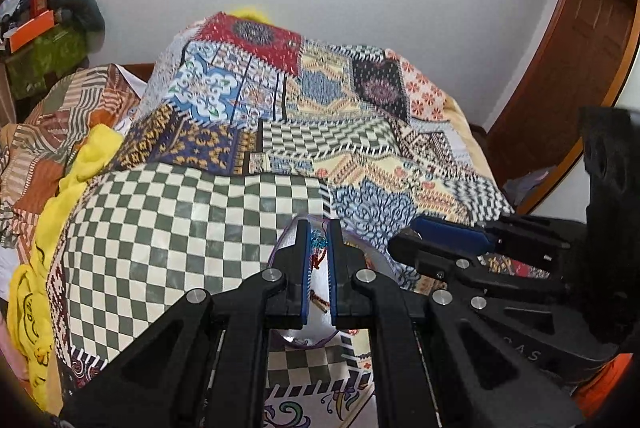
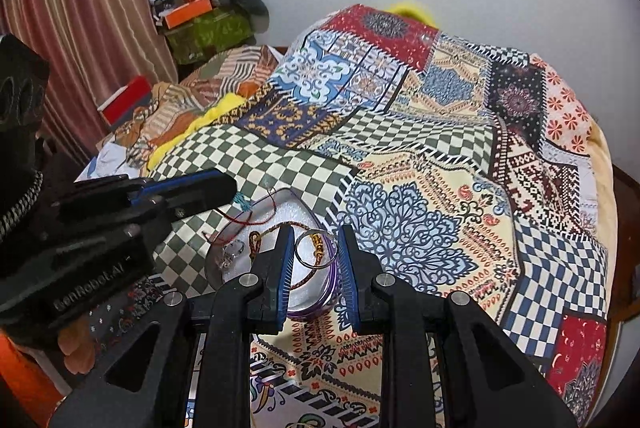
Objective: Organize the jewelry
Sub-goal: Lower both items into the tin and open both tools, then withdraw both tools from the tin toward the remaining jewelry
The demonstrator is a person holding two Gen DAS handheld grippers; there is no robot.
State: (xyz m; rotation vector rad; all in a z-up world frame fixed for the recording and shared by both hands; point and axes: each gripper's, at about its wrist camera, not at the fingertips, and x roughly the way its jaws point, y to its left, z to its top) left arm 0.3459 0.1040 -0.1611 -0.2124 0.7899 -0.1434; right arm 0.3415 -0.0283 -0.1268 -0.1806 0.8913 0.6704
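Observation:
A clear round tray (image 2: pixel 256 228) with a purple rim lies on the patchwork bedspread (image 2: pixel 440 155). It holds a silver ring (image 2: pixel 316 248), a braided red-brown cord bracelet (image 2: pixel 264 236), a red thread (image 2: pixel 248 216) and clear glass pieces (image 2: pixel 230 254). My left gripper (image 1: pixel 319 246) is nearly shut around a small blue bead charm (image 1: pixel 318 242) on a red cord above the tray (image 1: pixel 316 308); it also shows in the right wrist view (image 2: pixel 208 183). My right gripper (image 2: pixel 314 248) is open, its jaws either side of the silver ring, and shows at right in the left wrist view (image 1: pixel 440 232).
A yellow cloth (image 1: pixel 80 163) and striped bedding (image 1: pixel 60 115) lie left of the bedspread. A red box (image 2: pixel 124 99) sits at the bed's left edge. A cluttered shelf (image 2: pixel 196 11) stands by the curtain. A wooden door (image 1: pixel 568 67) is at right.

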